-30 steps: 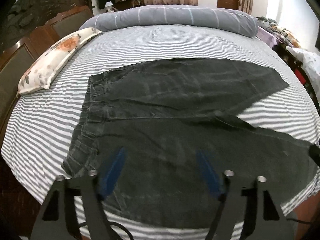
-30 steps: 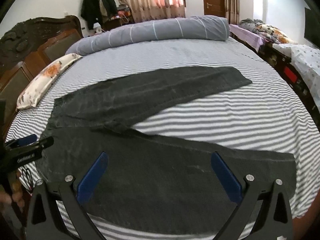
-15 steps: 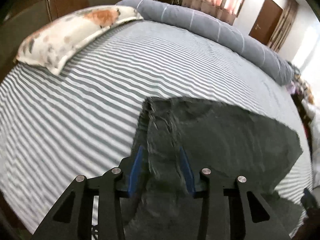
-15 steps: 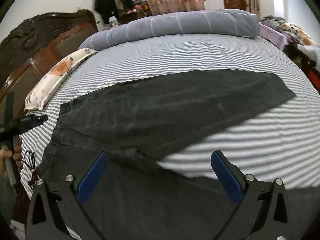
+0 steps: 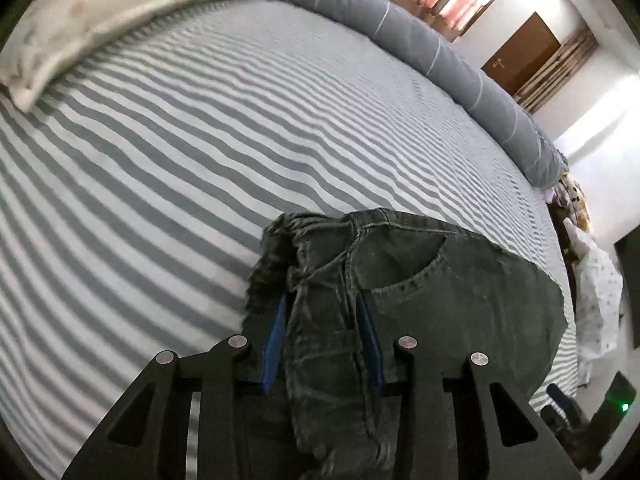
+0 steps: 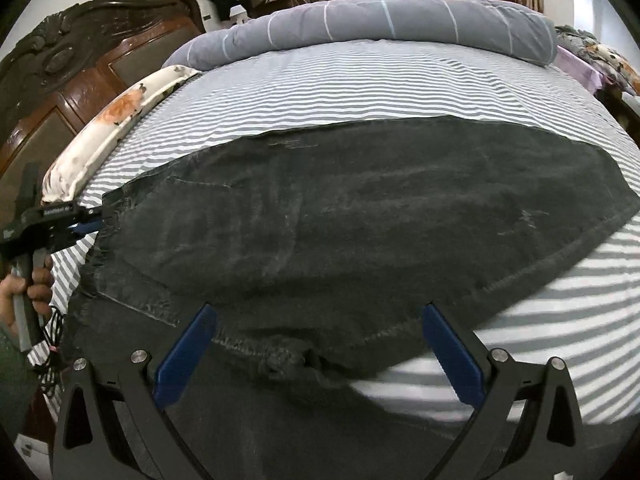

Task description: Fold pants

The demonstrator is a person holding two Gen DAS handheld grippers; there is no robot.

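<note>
Closing left gripper (image 5: 322,314) over bunched waistband of dark pants (image 6: 360,216), denim between blue pads. Pants spread flat on striped bed (image 6: 360,80). Right gripper (image 6: 316,340) wide open above crotch, holding nothing.

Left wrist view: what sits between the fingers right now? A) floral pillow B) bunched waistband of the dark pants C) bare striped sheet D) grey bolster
B: the bunched waistband of the dark pants sits between the blue fingers of the left gripper, whose jaws are closing.
</note>
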